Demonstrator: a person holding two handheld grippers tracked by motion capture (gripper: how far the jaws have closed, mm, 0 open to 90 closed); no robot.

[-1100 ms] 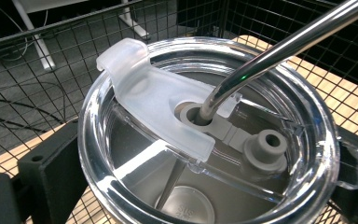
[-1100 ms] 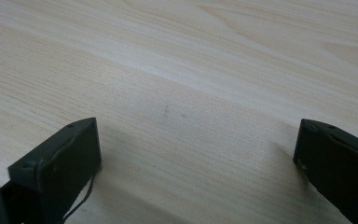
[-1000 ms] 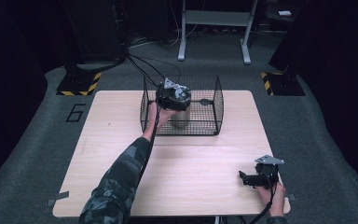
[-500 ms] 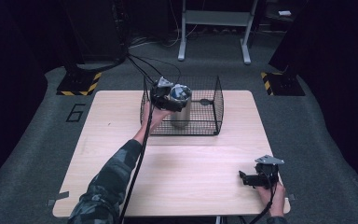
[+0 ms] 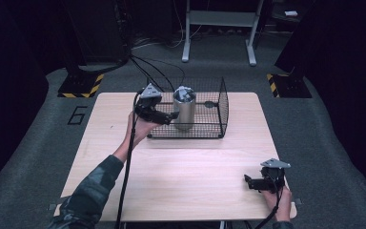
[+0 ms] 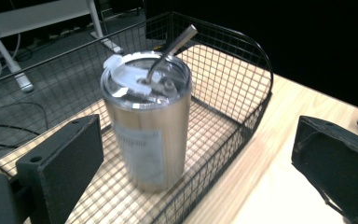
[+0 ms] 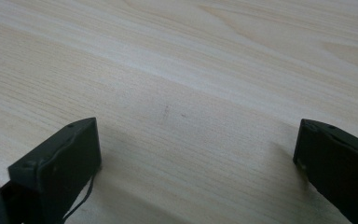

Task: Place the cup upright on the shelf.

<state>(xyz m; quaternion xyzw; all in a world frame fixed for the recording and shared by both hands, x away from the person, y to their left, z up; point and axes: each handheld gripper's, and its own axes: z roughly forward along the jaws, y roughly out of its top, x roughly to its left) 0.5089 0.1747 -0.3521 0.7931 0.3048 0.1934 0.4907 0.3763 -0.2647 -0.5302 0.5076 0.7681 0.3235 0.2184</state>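
While the steel tumbler (image 5: 184, 110) stands upright inside the black wire basket (image 5: 215, 112), near its left end, the left tongs (image 5: 167, 117) hover just outside that end with their jaws spread wide and nothing between them. In the left gripper view the tumbler (image 6: 148, 123) carries a clear lid and a bent metal straw (image 6: 171, 48) that leans toward the basket's (image 6: 242, 70) far wall, and one jaw sits over the mesh floor while the other is over the bare wood. The basket rests toward the far edge of the pale wooden surface (image 5: 181, 176). The right tongs (image 5: 249, 182) lie low near the surface's near right corner, held in a hand (image 5: 277, 204), jaws apart over empty wood.
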